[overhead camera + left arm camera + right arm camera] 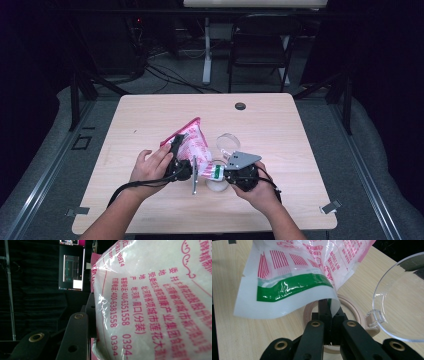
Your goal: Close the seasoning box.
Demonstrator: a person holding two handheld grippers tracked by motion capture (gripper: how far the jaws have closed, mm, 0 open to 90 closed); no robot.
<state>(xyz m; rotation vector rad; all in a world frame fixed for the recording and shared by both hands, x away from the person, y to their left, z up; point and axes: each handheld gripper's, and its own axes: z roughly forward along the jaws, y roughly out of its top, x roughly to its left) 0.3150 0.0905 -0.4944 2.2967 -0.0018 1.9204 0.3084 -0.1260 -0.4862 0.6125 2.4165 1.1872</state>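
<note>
Right gripper [223, 174] jaws fully closed, pinching the thin lower edge of the plastic bag [194, 145]; in the right gripper view the two black jaws [329, 322] meet on the film just below the bag's green band. Right hand [257, 190] cups the gripper body from beneath, jaws pointing left toward the bag, grey plate on top.

Left gripper [176, 150] jaws partly closed around the body of the bag; left gripper view has the printed film [155, 305] pressed against the inner face of one jaw. Left hand [150, 167] lies on the gripper, fingers extended toward the bag, forearm entering from the bottom edge.

Bag: pink-printed, white contents, held tilted above the table [150, 115] between the two grippers, pink top corner highest and farthest from the person.

Beneath the bag's lower edge: beige ring [312, 311] on the table, with a clear round lid [402, 302] hinged on it and standing open.
</note>
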